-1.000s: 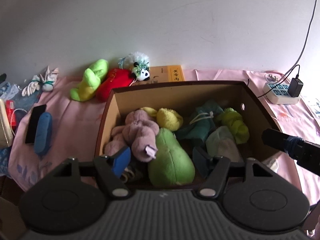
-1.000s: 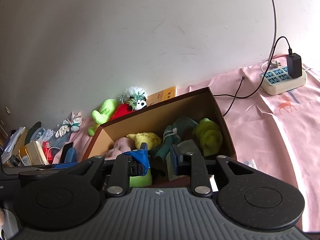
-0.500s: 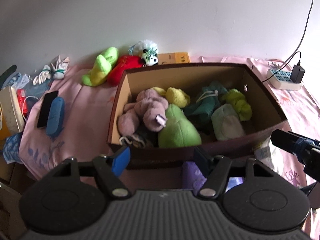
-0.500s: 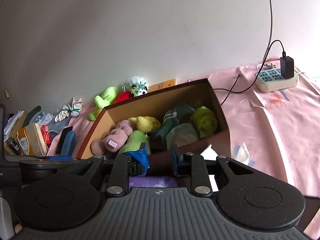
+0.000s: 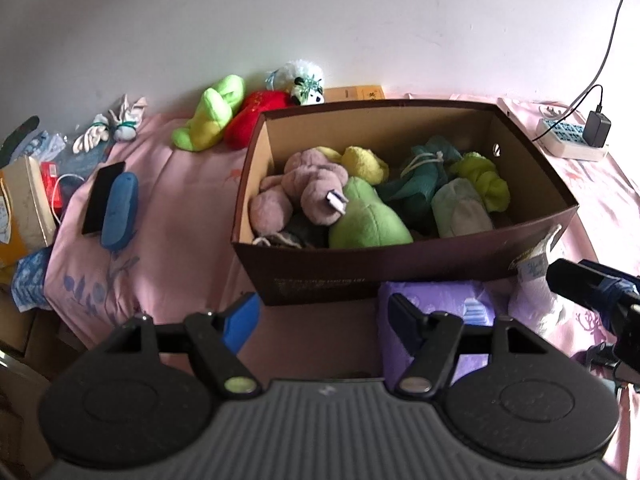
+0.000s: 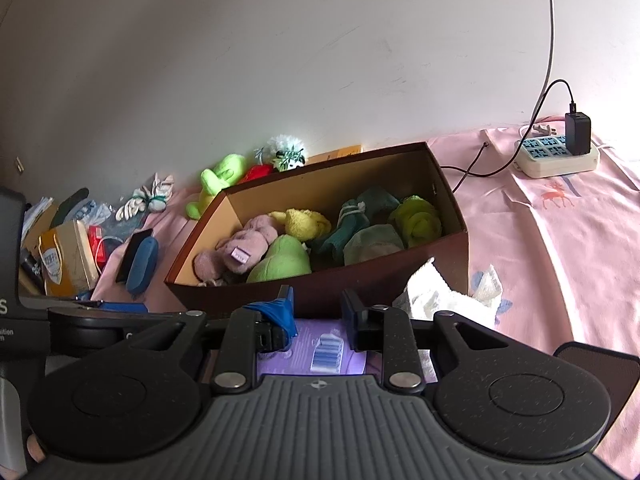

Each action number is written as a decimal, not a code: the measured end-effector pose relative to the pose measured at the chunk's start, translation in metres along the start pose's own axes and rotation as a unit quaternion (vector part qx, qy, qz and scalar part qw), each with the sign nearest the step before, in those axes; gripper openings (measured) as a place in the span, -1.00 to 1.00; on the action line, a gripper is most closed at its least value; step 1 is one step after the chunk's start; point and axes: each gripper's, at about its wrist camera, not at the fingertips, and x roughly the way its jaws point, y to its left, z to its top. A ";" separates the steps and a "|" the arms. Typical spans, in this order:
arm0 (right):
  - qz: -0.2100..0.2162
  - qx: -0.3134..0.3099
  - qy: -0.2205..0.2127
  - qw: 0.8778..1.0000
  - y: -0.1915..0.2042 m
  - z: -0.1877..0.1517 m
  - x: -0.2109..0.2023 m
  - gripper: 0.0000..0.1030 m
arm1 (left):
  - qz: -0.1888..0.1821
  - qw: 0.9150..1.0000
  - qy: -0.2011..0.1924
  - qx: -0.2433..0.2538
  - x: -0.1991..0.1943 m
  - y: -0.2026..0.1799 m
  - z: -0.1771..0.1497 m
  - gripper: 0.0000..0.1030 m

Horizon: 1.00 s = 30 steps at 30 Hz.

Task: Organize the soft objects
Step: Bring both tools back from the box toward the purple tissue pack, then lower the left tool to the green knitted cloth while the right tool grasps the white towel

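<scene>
The purple pack (image 5: 436,312) lay on the pink bedspread (image 5: 172,200) just in front of the cardboard box (image 5: 400,268), near its front right corner, long axis along the box's front wall. The right gripper (image 6: 316,312) hung directly over it, jaws narrowly parted, grasping nothing. The left gripper (image 5: 320,316) stood released beside the pack's left end, so the right seemed nearer

No legible text: print on brown box (image 5: 320,281) front, orange book (image 5: 356,92) and yellow carton (image 6: 54,260) too small or blurred; purple pack (image 6: 326,350) shows only a barcode-like patch
</scene>
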 end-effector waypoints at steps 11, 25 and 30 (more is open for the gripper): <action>-0.008 -0.048 0.006 0.999 0.012 -0.018 -0.004 -0.83 | 0.010 1.000 0.012 0.006 0.002 0.000 -0.014 0.36; -0.007 -0.069 0.014 0.997 0.016 -0.033 -0.008 -0.80 | 0.017 0.999 0.033 0.013 0.004 -0.002 -0.026 0.36; -0.010 -0.067 0.016 0.998 0.014 -0.036 -0.009 -0.80 | 0.016 0.999 0.039 0.014 0.005 -0.001 -0.030 0.36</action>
